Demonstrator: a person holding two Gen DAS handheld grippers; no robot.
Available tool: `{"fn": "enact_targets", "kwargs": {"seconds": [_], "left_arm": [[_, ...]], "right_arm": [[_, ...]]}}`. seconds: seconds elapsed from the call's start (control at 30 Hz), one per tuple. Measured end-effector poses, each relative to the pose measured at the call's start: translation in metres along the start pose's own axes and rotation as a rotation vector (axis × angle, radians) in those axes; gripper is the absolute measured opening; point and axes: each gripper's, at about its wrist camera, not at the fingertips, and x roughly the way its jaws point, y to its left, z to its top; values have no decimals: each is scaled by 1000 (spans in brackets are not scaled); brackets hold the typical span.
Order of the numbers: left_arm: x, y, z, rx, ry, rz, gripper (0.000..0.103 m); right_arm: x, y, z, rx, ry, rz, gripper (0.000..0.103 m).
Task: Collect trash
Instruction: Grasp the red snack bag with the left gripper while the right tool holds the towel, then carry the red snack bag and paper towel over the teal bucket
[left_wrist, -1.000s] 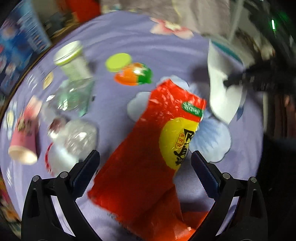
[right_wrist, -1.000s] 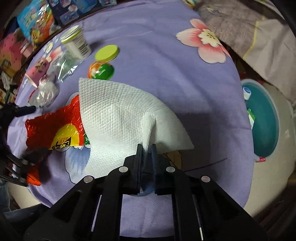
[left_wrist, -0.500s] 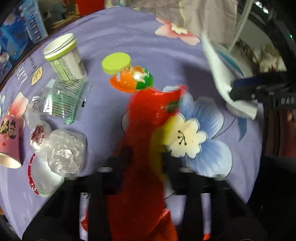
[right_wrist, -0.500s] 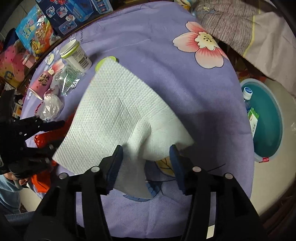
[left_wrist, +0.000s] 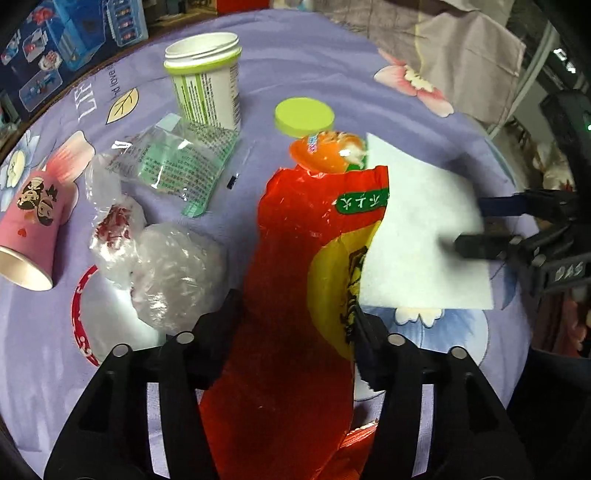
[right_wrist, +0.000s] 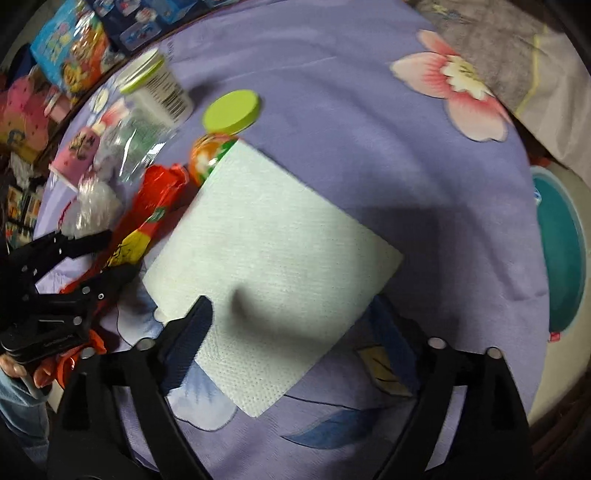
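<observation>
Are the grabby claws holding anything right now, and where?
The left gripper straddles the red wrapper mid-length; whether it grips is unclear. The right gripper is open, holding nothing; the paper towel lies loose.

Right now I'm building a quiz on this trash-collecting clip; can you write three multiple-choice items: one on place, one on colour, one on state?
1. Where does the loose round lid lie?
A. Beside the open white jar
B. On the jar
C. Inside the pink paper cup

2. What colour is that lid?
A. Red
B. Lime green
C. Blue

3. How is the right claw set around the paper towel?
A. Shut on it
B. Open, fingers either side
C. Out of view

Answers:
1 A: the lid rests on the purple cloth next to the jar.
2 B: it shows lime green in both views.
3 B: the fingers stand wide apart, with the towel between them.
</observation>
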Motion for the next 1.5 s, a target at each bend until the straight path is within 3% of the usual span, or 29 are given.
{"fn": "enact_targets", "kwargs": {"seconds": [0.17, 0.23, 0.27, 0.33, 0.37, 0.4, 0.5, 0.57, 0.67, 0.87, 1.03, 1.27, 1.5], "left_arm": [[-2, 9, -3, -28, -10, -30, 62], [-5, 20, -6, -81, -19, -64, 55], [-5, 25, -6, -102, -21, -79, 53], [-7, 29, -8, -126, -24, -95, 53], [-7, 27, -7, -124, -23, -88, 53], [-7, 25, -7, -121, -20, -77, 53], [-5, 15, -1, -111, -14, -64, 50], [-7, 8, 2, -120, -13, -61, 31], [-15, 1, 9, -133, -21, -56, 17], [-46, -24, 26, -113, -71, -103, 17], [-47, -63, 56, -48, -81, -126, 17], [-33, -122, 99, 37, -82, -175, 17], [-5, -193, 141, 124, -51, -235, 17]], "right_arm": [[10, 29, 0, -141, -26, -75, 92], [15, 40, -2, -216, -49, -117, 92], [15, 43, -3, -226, -58, -105, 87], [8, 53, -5, -271, -64, -65, 61], [5, 57, -6, -292, -64, -51, 31], [4, 61, -7, -302, -50, -44, 10], [-2, 54, -8, -255, -37, 12, 8], [-11, 41, -9, -212, -54, 34, 7], [-34, 12, -6, -122, -111, 35, 7], [-70, -58, -3, 35, -189, 39, 7], [-92, -109, -13, 141, -237, 30, 7], [-114, -187, -26, 289, -294, -7, 7], [-109, -277, -48, 441, -279, -35, 7]]}}
